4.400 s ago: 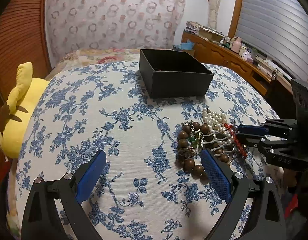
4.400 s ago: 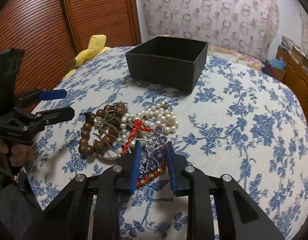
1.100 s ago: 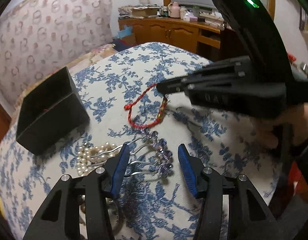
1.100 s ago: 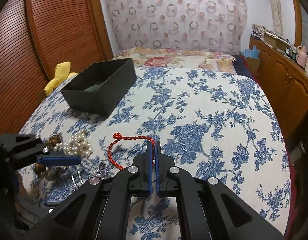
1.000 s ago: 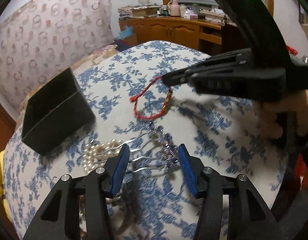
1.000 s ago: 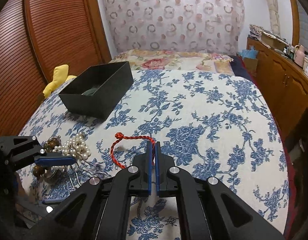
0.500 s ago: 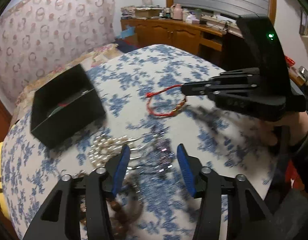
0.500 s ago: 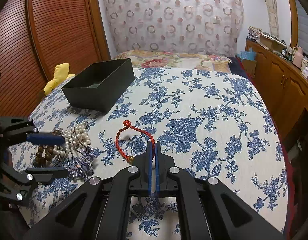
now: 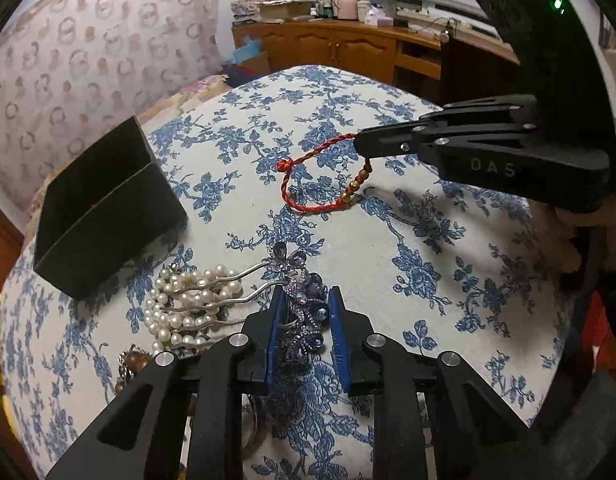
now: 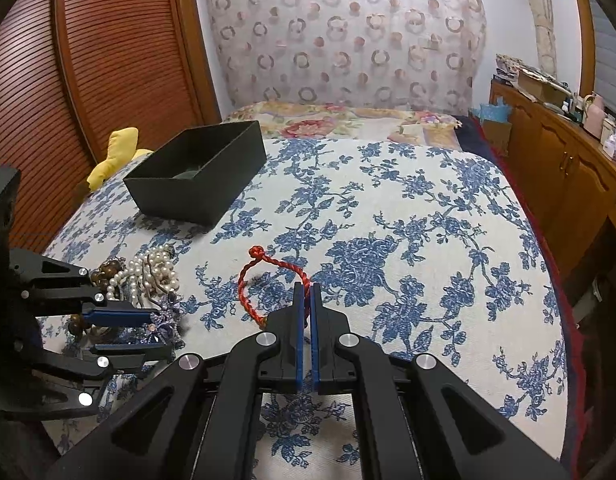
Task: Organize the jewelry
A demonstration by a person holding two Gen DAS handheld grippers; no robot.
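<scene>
The left gripper (image 9: 304,300) is seen with its blue ribbed pads narrowed around a purple jewelled hair comb (image 9: 302,312); its jaws have just been closing, and the comb's beaded head lies between them, with the left pad against it, though whether the right pad presses on it cannot be told. The comb's wavy silver prongs reach out to the left across a heap of small round pearls (image 9: 180,304). Glossy brown wooden beads (image 10: 108,270) are bunched at the far edge of that heap.

The right gripper (image 10: 307,292) is shown pressed together on a red twisted cord bracelet (image 10: 248,284). The cord is pinched near its gold beads (image 9: 354,186), and the loop, with a small knot at its far end, is held partly lifted, its lower curve close to the cloth.

Everything rests on a bed cover (image 10: 408,220) of coarse cream weave printed with blue flowers. A black rectangular box (image 10: 200,172), open-topped and matte, stands on the cover well beyond the pile; something small and dark lies inside, too dim to name. A soft yellow toy (image 10: 116,152) is tucked at the cover's left edge, just past the box.

Behind it a slatted reddish wooden door (image 10: 88,72) is seen, and a pale curtain (image 10: 348,32) printed with rings is hung at the back. A wooden cabinet (image 10: 560,172) with cluttered top runs along the right wall.
</scene>
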